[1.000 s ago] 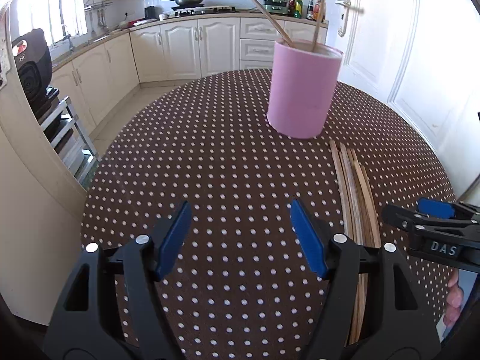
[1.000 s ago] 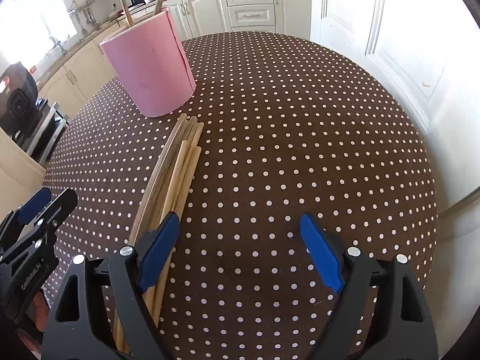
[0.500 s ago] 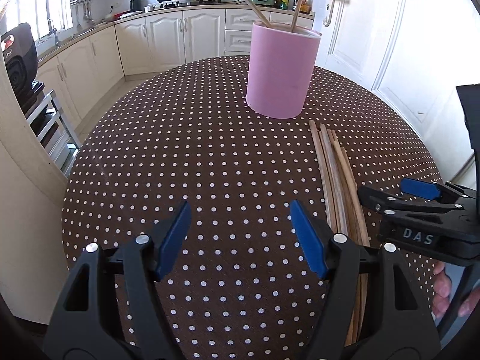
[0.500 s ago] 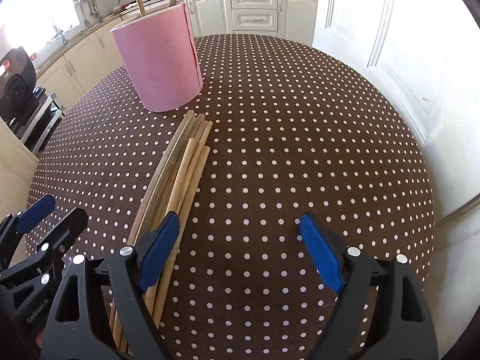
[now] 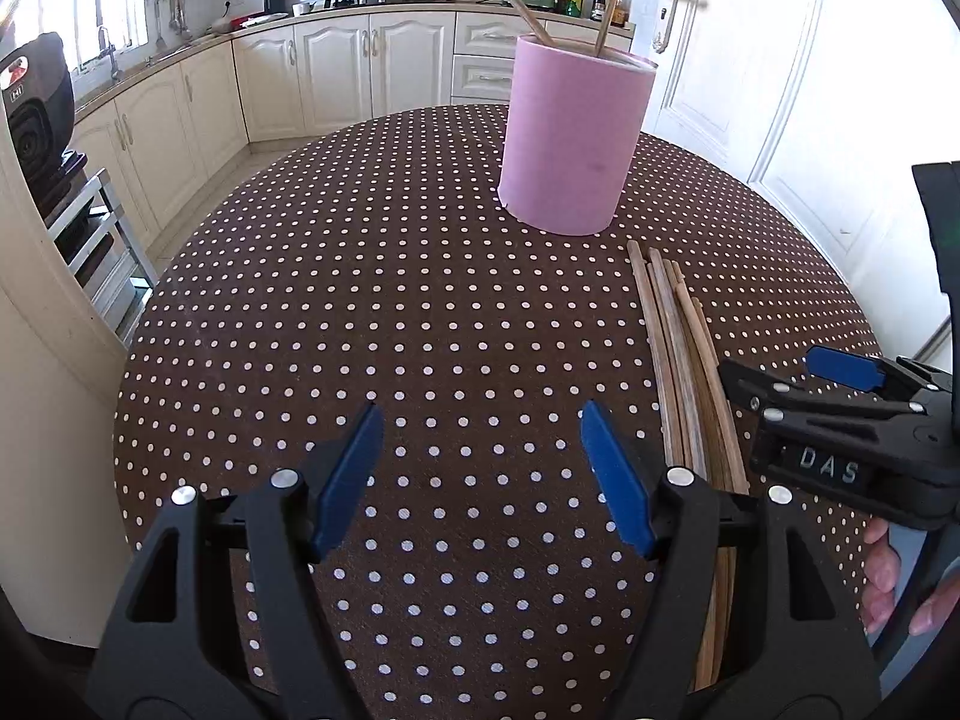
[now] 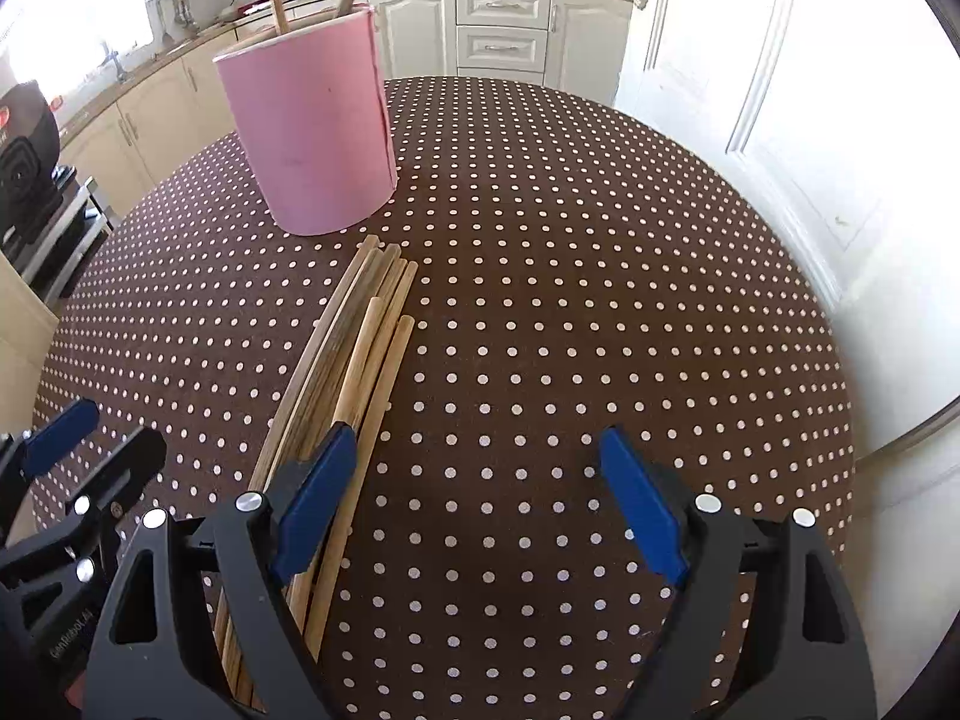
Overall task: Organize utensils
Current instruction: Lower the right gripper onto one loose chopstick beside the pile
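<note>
1. Bottom of each wrist view: left gripper (image 5: 480,474) and right gripper (image 6: 474,504) both spread wide, pinching nothing.
2. Lower left of the right view: wooden chopsticks (image 6: 360,372) bundled flat on the dotted table (image 6: 600,300); a wide grab may scatter or roll them.
3. Right gripper body reads "DAS".
4. Upper left: pink holder (image 6: 312,132), light-looking, could tip if bumped.

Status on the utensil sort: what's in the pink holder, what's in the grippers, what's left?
Done: two sticks already stand in the pink holder. In hand: nothing. The left gripper and right gripper are both open over the dotted tablecloth, with no stick between the jaws. Left: the bundle of wooden sticks lies flat on the cloth, just in front of the holder, beside the right gripper's left finger.
</note>
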